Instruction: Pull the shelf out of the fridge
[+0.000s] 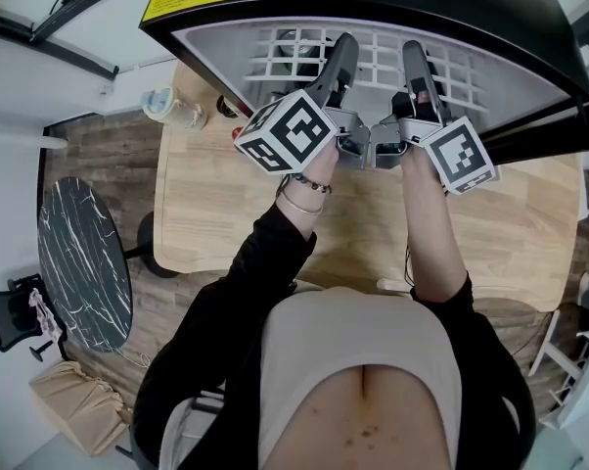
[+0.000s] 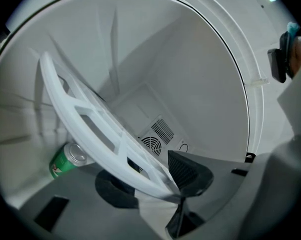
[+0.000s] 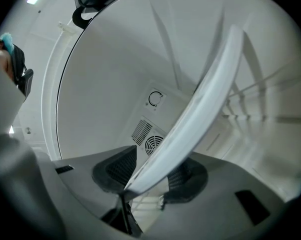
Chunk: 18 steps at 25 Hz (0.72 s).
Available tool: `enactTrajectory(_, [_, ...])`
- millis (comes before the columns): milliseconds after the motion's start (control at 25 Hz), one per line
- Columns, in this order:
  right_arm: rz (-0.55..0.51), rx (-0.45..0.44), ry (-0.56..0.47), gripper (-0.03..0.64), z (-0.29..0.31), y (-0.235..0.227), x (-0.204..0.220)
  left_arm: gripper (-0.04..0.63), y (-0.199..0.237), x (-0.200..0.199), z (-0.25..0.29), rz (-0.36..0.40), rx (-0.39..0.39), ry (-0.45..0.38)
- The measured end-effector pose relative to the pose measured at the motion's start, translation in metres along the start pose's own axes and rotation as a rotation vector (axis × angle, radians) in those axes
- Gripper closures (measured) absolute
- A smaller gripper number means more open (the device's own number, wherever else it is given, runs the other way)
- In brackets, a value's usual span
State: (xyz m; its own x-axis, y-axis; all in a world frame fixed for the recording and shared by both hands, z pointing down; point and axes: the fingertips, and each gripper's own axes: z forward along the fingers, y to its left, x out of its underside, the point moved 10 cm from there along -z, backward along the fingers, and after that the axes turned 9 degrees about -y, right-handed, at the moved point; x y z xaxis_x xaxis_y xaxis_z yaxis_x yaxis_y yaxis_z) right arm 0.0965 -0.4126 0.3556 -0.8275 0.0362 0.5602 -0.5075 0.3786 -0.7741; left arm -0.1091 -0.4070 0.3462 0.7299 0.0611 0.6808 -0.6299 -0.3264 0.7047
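Head view: looking down on a black fridge (image 1: 529, 27) parked on a light wood table (image 1: 226, 213), open side toward the person, both arms reaching in.
Shelf spot: white grid shelf (image 1: 373, 62) inside the fridge, front rim right at the opening.
Shelf direction: from above, wider run going left to right across the opening, front rim facing the person, far rim toward the back wall.
Left gripper view: same shelf (image 2: 100, 129) cutting diagonally from upper left down to the jaws at lower right, slots showing along it.
Right gripper view: shelf (image 3: 200, 109) pretty much edge-on, sweeping from upper right down to the jaws at lower left.
Left gripper (image 2: 153, 181): clamped on the shelf's front rim, one dark pad on each face.
Right gripper (image 3: 150, 174): same deal, pinching the front rim just beside the left one.
Fridge contents: the shelf, plus a green can (image 2: 65, 160) past it near the side wall, silver top end pointing at the shelf; standing or lying, can't tell from that rolled angle.
Back wall: round fan grille (image 2: 151, 145) with a slotted vent just beside it, and a small dial (image 3: 154, 98) above those.
Off to the left: round black marble table (image 1: 84, 262) on the floor, lower than the wood one.
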Motion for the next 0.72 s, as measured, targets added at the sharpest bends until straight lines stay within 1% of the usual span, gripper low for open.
enactTrajectory(720, [0.016, 0.008, -0.001, 0.440, -0.019, 0.005, 0.001, 0.422, -0.004, 0.002, -0.018, -0.019, 0.002, 0.003])
